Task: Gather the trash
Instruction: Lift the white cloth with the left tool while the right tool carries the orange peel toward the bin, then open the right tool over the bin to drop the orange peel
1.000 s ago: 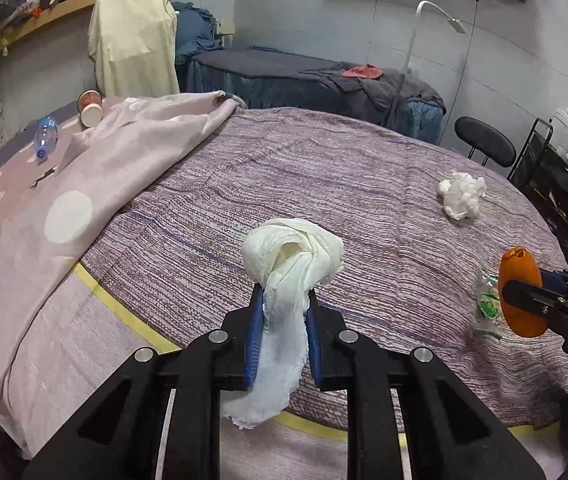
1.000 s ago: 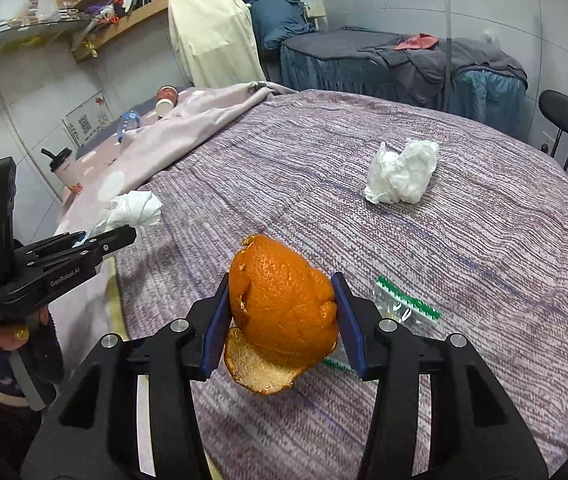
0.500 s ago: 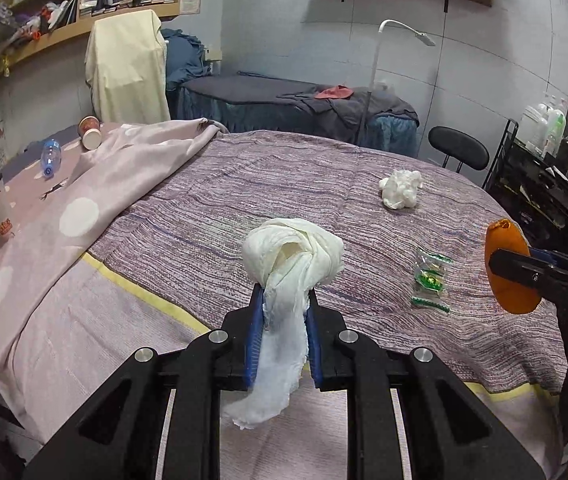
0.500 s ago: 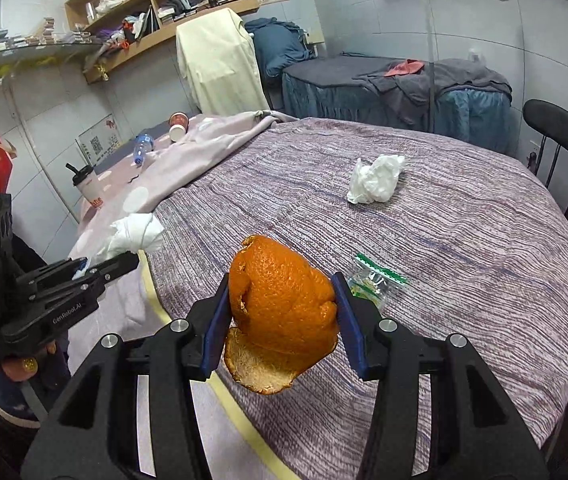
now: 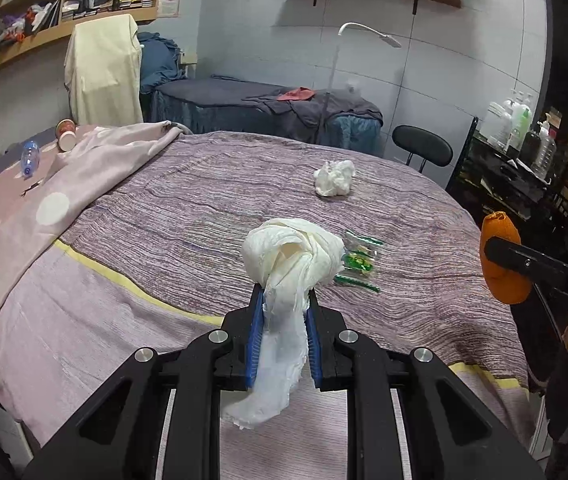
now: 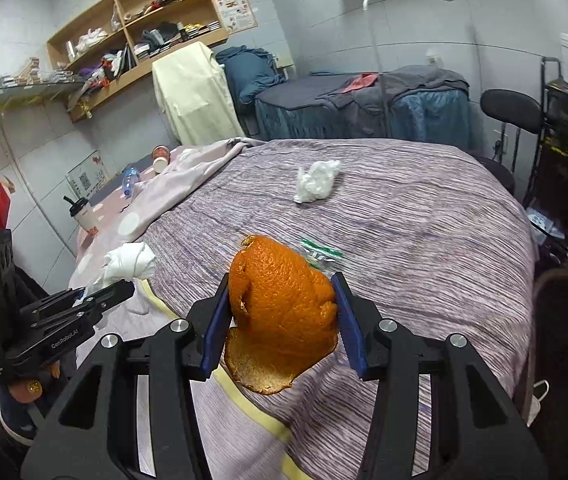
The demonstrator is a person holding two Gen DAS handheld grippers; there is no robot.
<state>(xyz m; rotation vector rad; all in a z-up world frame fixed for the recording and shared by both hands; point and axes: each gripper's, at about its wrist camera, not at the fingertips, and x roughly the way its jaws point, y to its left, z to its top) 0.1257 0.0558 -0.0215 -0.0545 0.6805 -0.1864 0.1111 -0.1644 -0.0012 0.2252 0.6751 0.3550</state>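
**Both grippers loaded, two pieces of trash left on the bed**

Here, in the left wrist view, the left gripper [image 5: 282,300] has its fingers clenched on a twisted white tissue [image 5: 292,254]. The knot of the tissue stands above the blue pads and its loose tail hangs down between them, so the grip is on the narrow middle part, which I judge is the firmest place for such soft paper. Beyond it, on the striped purple bed [image 5: 187,216], lie a clear wrapper with green print [image 5: 358,260] and, farther away, a crumpled white tissue [image 5: 334,178]. At the right edge the other gripper is visible with something orange.

In the right wrist view, the right gripper [image 6: 281,300] is closed on an orange peel [image 6: 281,308]; the fingers press its two sides and the lower flap curls out under them. The peel is held in the air near the foot edge of the bed. The wrapper [image 6: 320,254] is just behind it and looks blurred.

No bin is visible in either view. Probably both pieces must be dropped somewhere before the wrapper and the crumpled tissue [image 6: 316,182] can be taken.
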